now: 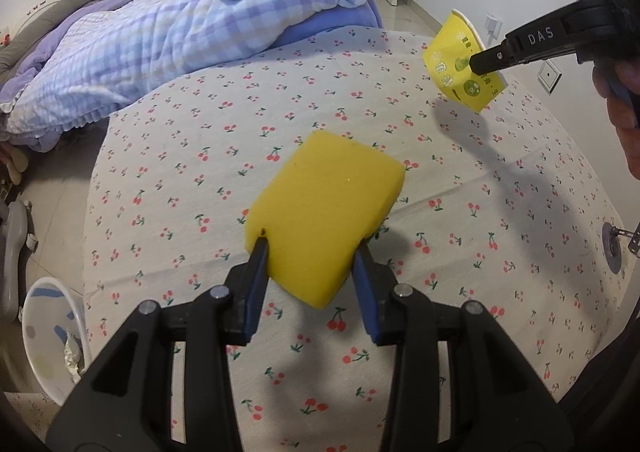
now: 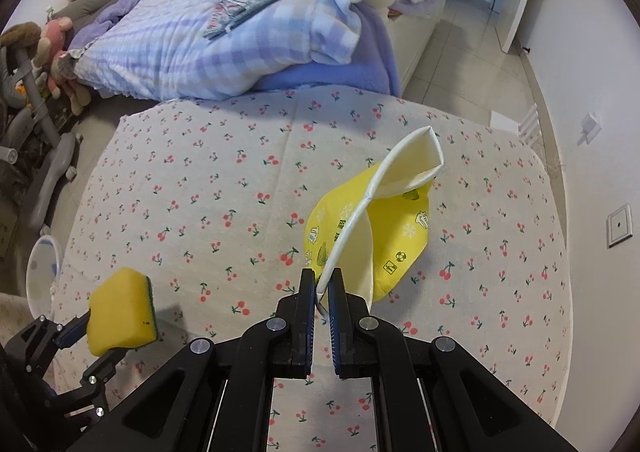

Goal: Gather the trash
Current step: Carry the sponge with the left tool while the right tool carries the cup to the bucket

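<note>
A yellow sponge with a green scouring side hangs above the cherry-print table, my left gripper shut on it by its two side faces. In the right wrist view the same sponge shows at the lower left, held by the left gripper. My right gripper is shut on the white rim of a crushed yellow paper cup, which is lifted off the cloth. From the left wrist camera that cup appears at the upper right, pinched in the right gripper.
The cherry-print tablecloth covers the table. A white bin with crumpled paper inside stands on the floor at the table's left edge; the bin also shows at left. Behind the table lies a bed with a checked quilt.
</note>
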